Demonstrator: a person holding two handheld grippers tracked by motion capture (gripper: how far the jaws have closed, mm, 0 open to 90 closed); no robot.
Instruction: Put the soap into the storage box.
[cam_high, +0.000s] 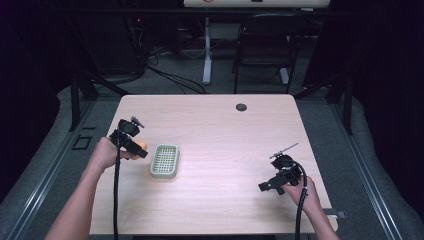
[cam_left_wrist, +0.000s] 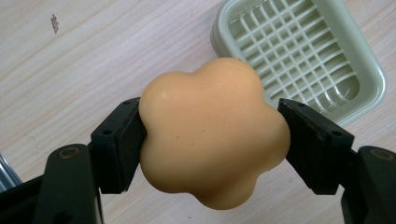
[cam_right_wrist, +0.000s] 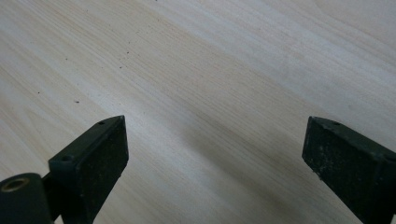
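Btwn left claw (cam_left_wrist: 212, 140) jaws, orange soap (cam_left_wrist: 212, 135)

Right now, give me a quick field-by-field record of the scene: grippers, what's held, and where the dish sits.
left gripper: shut on soap
soap: orange, lobed, clamped between both jaws, beside the dish
dish: pale green, slatted, nothing in it, left half of table
right gripper: open, nothing between jaws, over bare wood at right

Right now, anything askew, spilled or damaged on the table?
Nothing stands out. The left tool grips the orange flower-shaped soap squarely, beside the upright, empty green soap dish. The right tool is open over bare table.
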